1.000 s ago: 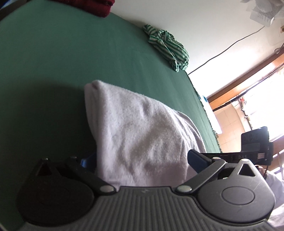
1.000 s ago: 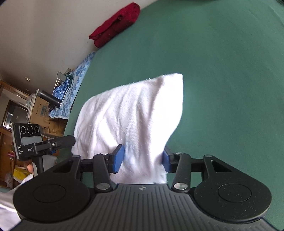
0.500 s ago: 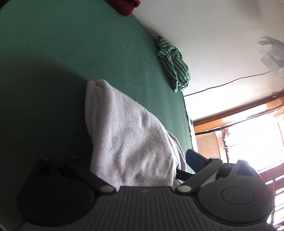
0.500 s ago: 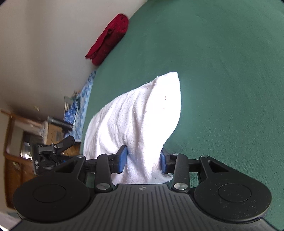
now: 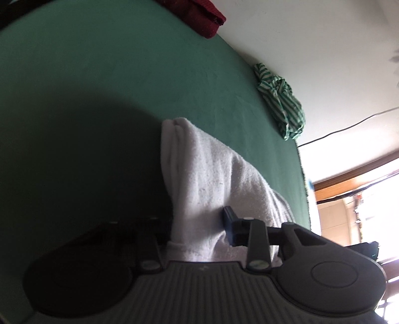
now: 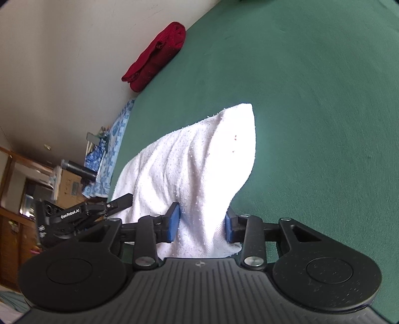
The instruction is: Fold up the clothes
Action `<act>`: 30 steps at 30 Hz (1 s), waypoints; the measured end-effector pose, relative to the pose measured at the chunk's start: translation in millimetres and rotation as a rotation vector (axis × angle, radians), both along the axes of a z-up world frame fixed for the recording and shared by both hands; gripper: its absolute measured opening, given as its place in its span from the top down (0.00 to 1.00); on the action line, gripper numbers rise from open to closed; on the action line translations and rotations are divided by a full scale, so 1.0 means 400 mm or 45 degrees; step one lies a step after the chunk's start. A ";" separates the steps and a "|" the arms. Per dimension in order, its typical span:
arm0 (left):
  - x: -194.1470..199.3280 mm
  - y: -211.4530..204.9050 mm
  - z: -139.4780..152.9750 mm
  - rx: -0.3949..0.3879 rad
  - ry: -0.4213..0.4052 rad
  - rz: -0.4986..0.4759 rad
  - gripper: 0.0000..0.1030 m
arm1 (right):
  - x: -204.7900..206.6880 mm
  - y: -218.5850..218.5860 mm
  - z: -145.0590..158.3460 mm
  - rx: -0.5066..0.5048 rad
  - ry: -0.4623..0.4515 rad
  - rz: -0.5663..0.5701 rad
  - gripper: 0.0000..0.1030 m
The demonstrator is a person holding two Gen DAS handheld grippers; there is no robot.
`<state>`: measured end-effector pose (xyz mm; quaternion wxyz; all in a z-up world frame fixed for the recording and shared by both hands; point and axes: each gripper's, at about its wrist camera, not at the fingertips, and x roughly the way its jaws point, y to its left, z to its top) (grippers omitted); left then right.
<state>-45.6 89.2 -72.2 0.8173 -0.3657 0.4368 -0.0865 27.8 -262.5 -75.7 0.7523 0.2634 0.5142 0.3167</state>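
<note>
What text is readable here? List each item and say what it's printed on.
"GenRobot.AI": white lettering on the left tool, seen in the right wrist view.
Cardboard box by the wall: printed marks too blurred to read.
White towel, red cloth, striped shirt: no text.

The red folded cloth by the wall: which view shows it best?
The right wrist view. There the red folded cloth lies whole and well lit at the edge of the green surface against the wall. The left wrist view shows only a dim part of it, cut off by the top edge.
</note>
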 end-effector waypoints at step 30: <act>0.718 0.398 0.736 0.815 -0.435 -0.091 0.84 | 0.661 0.577 0.570 -0.109 -0.749 0.015 0.77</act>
